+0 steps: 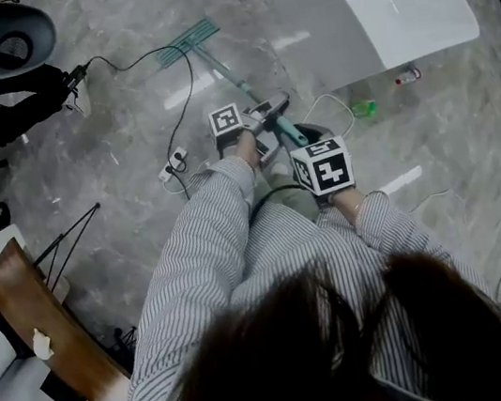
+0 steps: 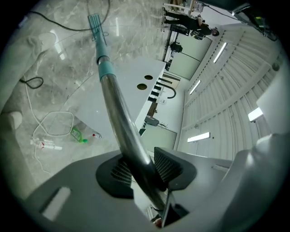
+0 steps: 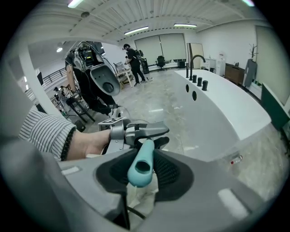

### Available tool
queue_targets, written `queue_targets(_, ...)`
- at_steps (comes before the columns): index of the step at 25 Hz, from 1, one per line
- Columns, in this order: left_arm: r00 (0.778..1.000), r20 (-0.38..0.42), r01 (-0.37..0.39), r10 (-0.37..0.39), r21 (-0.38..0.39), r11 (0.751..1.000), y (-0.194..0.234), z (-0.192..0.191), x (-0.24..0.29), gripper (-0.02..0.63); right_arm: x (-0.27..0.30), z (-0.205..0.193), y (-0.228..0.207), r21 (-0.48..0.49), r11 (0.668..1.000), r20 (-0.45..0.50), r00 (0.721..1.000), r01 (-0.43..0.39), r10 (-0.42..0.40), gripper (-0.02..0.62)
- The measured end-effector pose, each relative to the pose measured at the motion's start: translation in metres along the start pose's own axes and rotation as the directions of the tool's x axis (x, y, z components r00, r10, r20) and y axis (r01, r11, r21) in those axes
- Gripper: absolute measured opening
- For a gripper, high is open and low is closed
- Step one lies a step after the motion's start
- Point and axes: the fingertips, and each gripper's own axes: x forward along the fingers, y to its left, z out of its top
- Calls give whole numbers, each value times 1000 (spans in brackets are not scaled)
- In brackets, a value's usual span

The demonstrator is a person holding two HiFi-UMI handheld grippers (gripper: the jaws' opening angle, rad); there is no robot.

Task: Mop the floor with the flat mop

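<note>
Firmly, the left gripper (image 2: 144,168) is clamping the steel pole (image 2: 118,113) of the flat mop (image 1: 224,71), nearer the mop head (image 1: 189,41) ahead on the floor (image 1: 432,145); the right gripper (image 3: 141,174) is pinching the teal grip (image 3: 140,164).

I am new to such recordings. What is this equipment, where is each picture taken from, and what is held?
No robot: a person holds a two-jaw claw in each hand. One picture comes from a head camera looking down; two from cameras on the claws. The left claw grips the flat mop by its metal pole, the right claw by its teal end. The mop head lies on the grey floor; a cable and a green bottle lie there too.
</note>
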Motion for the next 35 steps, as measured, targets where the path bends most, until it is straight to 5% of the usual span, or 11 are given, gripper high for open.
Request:
queue_targets(6, 997, -72, -11, 9, -37, 999, 19, -94, 7, 129, -66, -60, -13, -12, 1000, -4, 1000, 15, -15, 112)
queue_targets(13, 987, -153, -49, 39, -61, 997, 28, -153, 23, 130, -109, -89, -32, 20, 999, -3, 999, 34, -34, 112)
queue_targets(28, 983, -182, -28, 19, -45, 999, 26, -150, 25, 133, -106, -86, -31, -29, 999, 0, 1000, 18, -18, 112)
queue_targets(35, 980, -195, -42, 34, -33, 999, 16, -117, 27, 137, -83, -59, -28, -81, 997, -14, 1000, 10, -11, 114)
